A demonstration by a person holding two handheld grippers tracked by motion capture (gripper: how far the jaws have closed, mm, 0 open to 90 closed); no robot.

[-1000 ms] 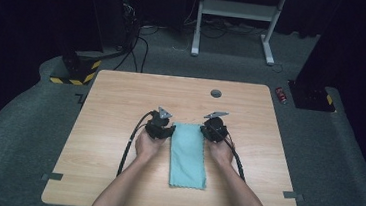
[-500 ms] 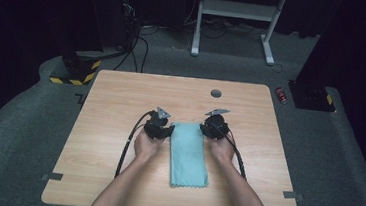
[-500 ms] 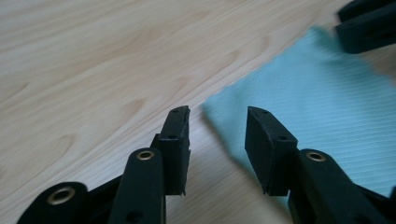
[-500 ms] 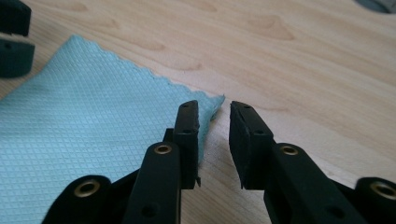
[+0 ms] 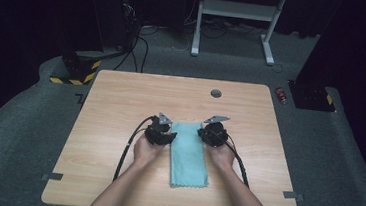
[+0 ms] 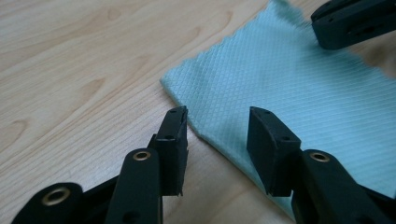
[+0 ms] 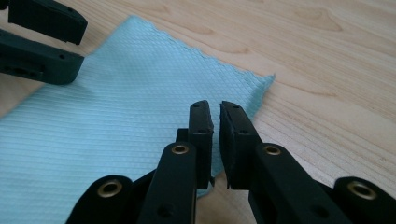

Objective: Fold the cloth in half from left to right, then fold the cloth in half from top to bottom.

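Teal waffle-weave cloth [image 5: 189, 155] lies flat as a long folded strip near the middle of the wooden table [image 5: 121, 102], its far end between the two grippers and its scalloped near edge toward the person. The left gripper [image 6: 217, 128] sits at the far left corner with its jaws parted, straddling the cloth's edge but closed on nothing. The right gripper [image 7: 216, 116] sits at the far right corner with its jaws nearly together; a sliver of gap shows at the tips, and whether any fabric is pinched between them cannot be told, since the cloth appears to pass beneath rather than between. Risks, as judgement: the fabric lies tight to the tabletop, so either claw may close on the wood and slide off empty, or catch only the top layer and peel the fold open. Uneven grips at the two corners would skew or bunch the strip when lifted.
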